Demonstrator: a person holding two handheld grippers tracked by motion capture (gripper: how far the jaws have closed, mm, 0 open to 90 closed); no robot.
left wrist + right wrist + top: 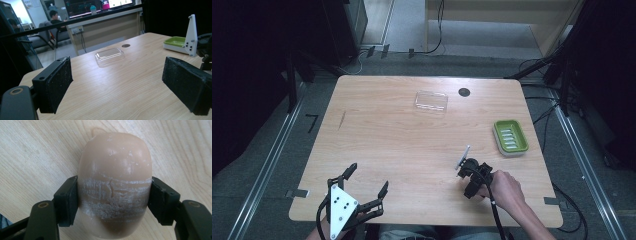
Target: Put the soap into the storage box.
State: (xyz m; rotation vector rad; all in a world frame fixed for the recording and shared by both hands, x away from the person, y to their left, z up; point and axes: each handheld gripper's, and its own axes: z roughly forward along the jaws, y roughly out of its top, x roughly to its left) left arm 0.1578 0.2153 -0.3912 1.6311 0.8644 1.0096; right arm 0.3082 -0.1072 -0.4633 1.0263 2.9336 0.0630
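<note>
L gripper (368, 181): held wide apart, nothing gripped, near table (387, 135) edge | R gripper (113, 202): clamped on beige soap bar (115, 182) | green soap dish (510, 137) seen far right

Light wood-grain table (402, 150), rounded corners. Clear plastic lid or tray (431, 101) lies flat near the far edge, centre. Small dark round spot (464, 92) just right of it, possibly a grommet hole; too small to tell. Green soap dish (510, 137) on a pale base sits near the right edge. Short dark streak (342, 120) marks the left part.
</note>
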